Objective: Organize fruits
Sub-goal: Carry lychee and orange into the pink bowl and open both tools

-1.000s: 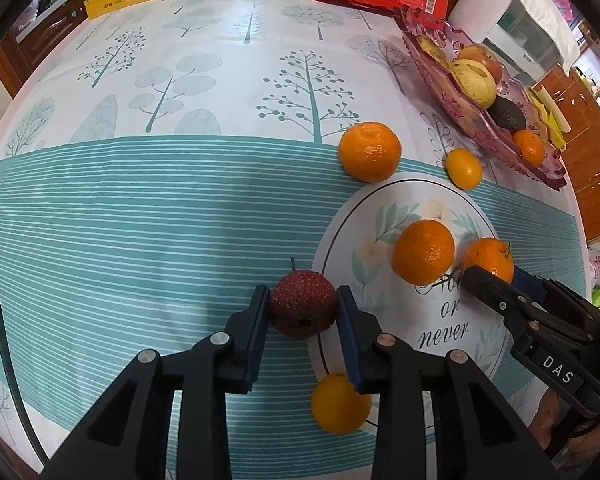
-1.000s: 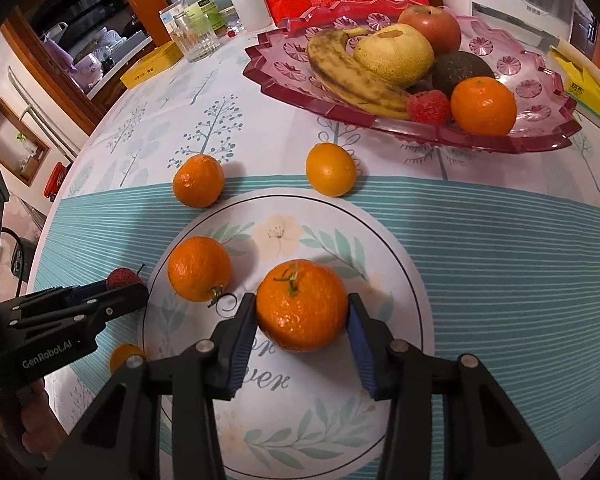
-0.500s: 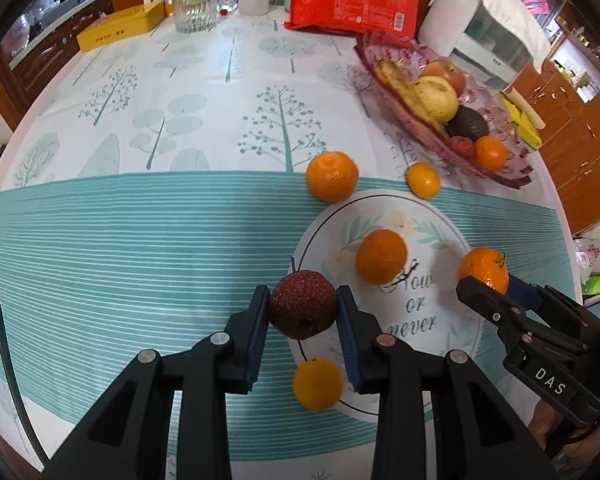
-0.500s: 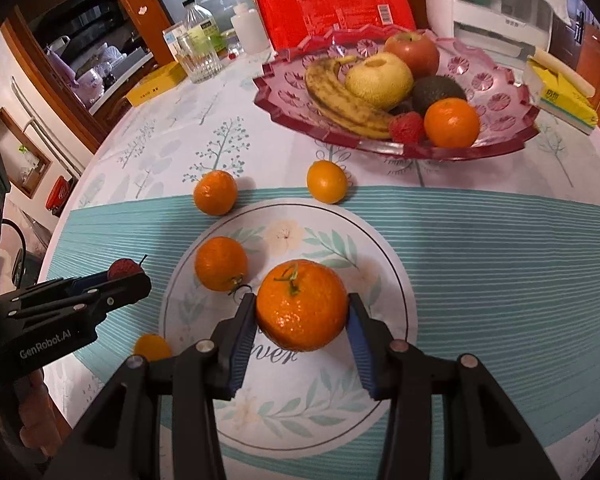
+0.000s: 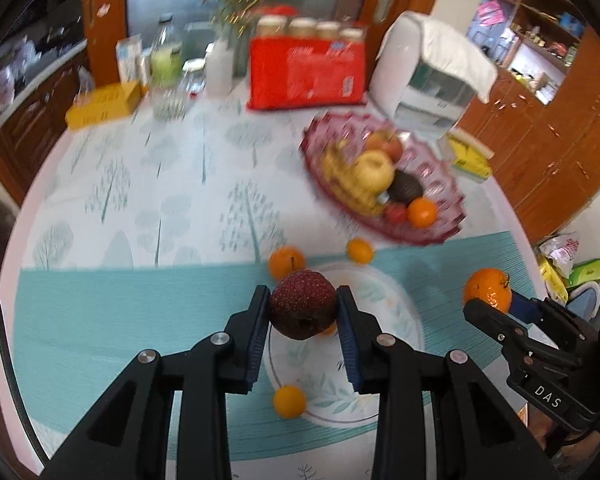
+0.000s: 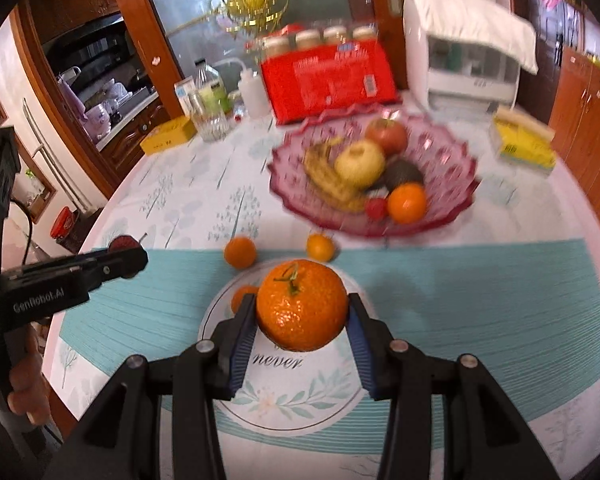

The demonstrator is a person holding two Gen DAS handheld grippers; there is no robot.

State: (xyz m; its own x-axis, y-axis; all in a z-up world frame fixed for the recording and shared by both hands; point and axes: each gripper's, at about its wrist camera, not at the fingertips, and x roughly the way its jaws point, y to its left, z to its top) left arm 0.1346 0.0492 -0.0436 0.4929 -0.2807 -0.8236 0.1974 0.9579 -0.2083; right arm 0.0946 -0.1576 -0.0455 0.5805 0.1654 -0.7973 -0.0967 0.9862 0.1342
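My left gripper [image 5: 303, 308] is shut on a dark red lychee [image 5: 303, 305] and holds it high above the table. My right gripper [image 6: 302, 312] is shut on a large orange tangerine [image 6: 302, 305], also lifted; it shows at the right of the left wrist view [image 5: 487, 290]. The pink glass fruit bowl [image 6: 452, 204] sits at the back right with a banana, pear, apple, avocado, strawberry and an orange. Loose oranges lie on the table [image 6: 240, 252] [image 6: 320, 246] and one on the round placemat [image 6: 242, 296]. A small orange [image 5: 289, 401] lies at the mat's near edge.
A round floral placemat [image 6: 300, 396] lies on the teal striped cloth. At the back stand a red package [image 6: 328, 80], bottles and a glass [image 6: 210, 120], a yellow box [image 6: 168, 140], a white appliance [image 6: 468, 64] and a yellow pack [image 6: 524, 144].
Both grippers have risen well above the table with their fruits still held, and the views now tilt up toward the back of the table and the room.
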